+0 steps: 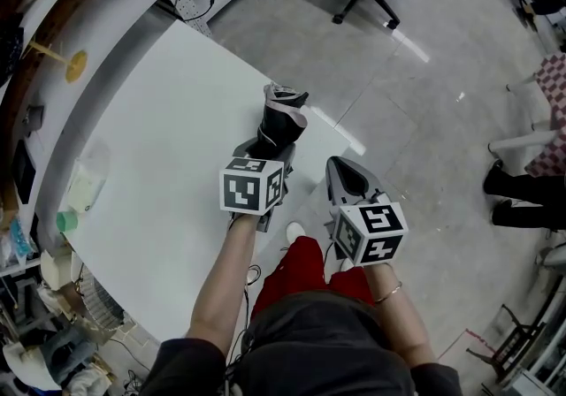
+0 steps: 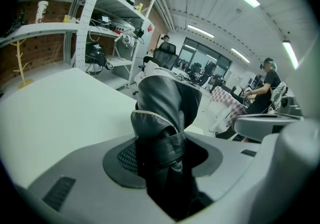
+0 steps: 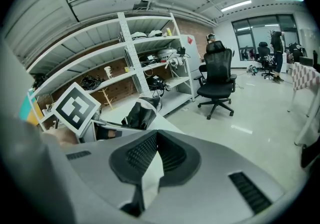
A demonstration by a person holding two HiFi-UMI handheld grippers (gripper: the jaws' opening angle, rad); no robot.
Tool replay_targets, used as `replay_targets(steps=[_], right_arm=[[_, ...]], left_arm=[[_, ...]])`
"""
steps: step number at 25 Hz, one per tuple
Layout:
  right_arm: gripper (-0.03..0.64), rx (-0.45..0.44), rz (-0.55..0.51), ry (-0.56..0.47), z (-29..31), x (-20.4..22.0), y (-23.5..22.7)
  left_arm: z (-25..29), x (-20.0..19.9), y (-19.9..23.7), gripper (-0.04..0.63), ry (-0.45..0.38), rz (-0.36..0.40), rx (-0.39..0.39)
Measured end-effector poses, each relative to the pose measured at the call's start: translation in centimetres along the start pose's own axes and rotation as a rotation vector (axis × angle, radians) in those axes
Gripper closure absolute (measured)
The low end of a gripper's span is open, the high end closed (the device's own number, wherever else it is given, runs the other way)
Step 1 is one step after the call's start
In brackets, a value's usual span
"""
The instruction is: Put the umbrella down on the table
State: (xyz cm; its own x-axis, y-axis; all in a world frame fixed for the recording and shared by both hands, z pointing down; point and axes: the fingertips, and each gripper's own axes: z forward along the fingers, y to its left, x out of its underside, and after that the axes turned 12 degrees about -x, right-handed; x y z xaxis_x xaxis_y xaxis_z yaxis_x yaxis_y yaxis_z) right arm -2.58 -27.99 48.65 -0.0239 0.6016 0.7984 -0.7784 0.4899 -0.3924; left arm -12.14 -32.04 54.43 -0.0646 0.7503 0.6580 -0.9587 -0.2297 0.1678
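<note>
Jaws of left gripper [image 2: 162, 155] were clamped on folded black umbrella [image 1: 283, 120], held over white surface [image 1: 159, 138]; prob. not yet set down. Right gripper [image 3: 152, 153] jaws were together, empty.

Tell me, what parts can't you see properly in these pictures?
- The gripped end of the umbrella: in the head view it is hidden under the left gripper. In the left gripper view it vanishes between the jaws.
- Whether the umbrella touches the table: in the left gripper view the umbrella's own body blocks its underside.
- The small green thing at the table's edge: in the head view it is too small to name.
</note>
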Motion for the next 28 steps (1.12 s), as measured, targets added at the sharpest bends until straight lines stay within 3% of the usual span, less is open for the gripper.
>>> replay_targets(steps=[9, 16, 28], right_arm=[[0.598, 0.000, 0.013, 0.030, 1.0, 0.5, -0.6], [0.598, -0.005, 0.018, 0.031, 0.8, 0.6, -1.1], [0.598, -0.014, 0.033, 0.047, 1.7, 1.1, -1.3]], left_arm=[[1.7, 0.4, -0.2, 0.391, 0.052, 0.053, -0.024], [2.5, 1.1, -0.1, 0.391, 0.082, 0.050, -0.035], [3.3, 0.8, -0.4, 0.382, 0.088, 0.081, -0.075]])
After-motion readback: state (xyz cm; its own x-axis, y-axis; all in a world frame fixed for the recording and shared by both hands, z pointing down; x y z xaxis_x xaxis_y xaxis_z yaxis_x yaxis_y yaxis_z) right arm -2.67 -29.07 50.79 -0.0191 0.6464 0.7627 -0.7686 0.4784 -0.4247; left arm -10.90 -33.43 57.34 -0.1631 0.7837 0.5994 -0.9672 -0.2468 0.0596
